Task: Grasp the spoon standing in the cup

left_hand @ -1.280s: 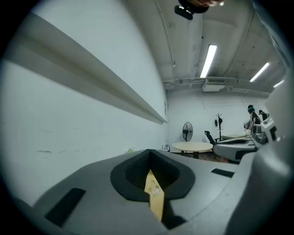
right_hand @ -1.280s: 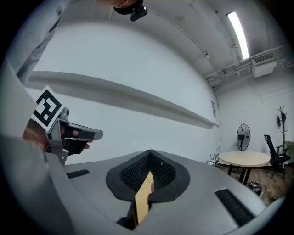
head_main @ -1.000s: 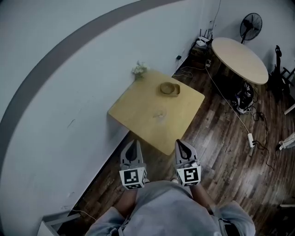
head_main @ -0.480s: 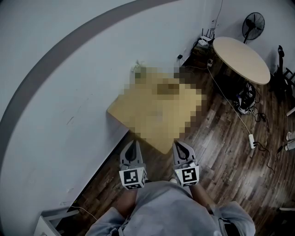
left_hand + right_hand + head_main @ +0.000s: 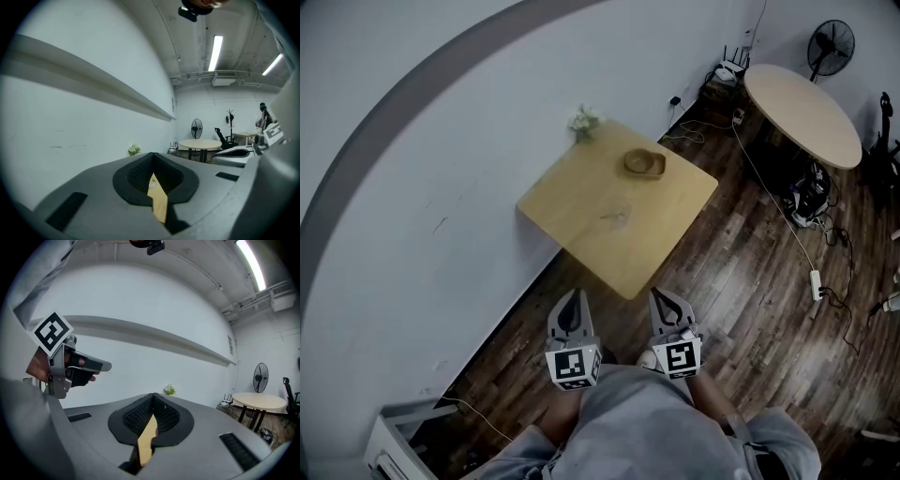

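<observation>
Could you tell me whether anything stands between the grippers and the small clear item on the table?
Nothing visible does. The left gripper and right gripper, jaws shut, are short of the table at its near corner; only bare tabletop precedes the small clear item. The wooden bowl and flowers sit beyond.

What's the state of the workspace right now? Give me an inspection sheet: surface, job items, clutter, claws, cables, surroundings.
Surface: square wooden table against the wall.
Job's things: cup and spoon too small to tell; one faint small thing near the table's middle.
Clutter: shallow bowl; small plant at the wall-side corner.
Claws: left claw and right claw both shut, empty, short of the table.
Cables: white cord across the floor to a power strip.
Surroundings: round table, fan, wooden floor.
</observation>
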`<state>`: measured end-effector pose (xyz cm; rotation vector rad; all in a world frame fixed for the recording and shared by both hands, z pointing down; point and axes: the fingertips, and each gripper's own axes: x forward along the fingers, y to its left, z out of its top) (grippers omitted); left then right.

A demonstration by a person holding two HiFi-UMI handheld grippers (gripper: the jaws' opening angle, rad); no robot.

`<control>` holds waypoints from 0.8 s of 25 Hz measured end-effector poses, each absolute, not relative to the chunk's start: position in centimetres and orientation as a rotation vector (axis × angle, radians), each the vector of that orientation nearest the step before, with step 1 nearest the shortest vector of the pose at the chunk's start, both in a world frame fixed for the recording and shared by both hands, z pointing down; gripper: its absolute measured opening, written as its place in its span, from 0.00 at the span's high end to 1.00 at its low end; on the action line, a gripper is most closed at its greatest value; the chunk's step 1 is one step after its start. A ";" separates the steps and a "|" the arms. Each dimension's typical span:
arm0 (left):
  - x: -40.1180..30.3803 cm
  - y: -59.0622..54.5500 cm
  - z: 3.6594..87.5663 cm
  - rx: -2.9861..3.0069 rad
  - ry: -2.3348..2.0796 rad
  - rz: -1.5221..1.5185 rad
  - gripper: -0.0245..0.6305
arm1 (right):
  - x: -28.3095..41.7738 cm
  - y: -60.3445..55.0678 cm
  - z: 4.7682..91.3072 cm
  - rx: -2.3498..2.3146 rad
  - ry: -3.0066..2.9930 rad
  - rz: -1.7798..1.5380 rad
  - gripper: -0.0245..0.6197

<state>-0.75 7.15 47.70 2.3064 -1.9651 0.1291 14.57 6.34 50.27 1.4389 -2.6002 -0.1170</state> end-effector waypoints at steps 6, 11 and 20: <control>-1.4 5.7 47.8 2.294 -1.977 0.122 0.96 | 14.2 4.7 50.7 1.420 -2.586 -0.148 0.96; -1.9 3.1 47.7 2.326 -1.944 0.090 0.96 | 13.6 3.0 52.2 1.426 -2.529 -0.149 0.96; -5.6 -3.3 47.1 2.370 -1.915 0.058 0.96 | 10.5 -2.8 51.5 1.484 -2.495 -0.154 0.96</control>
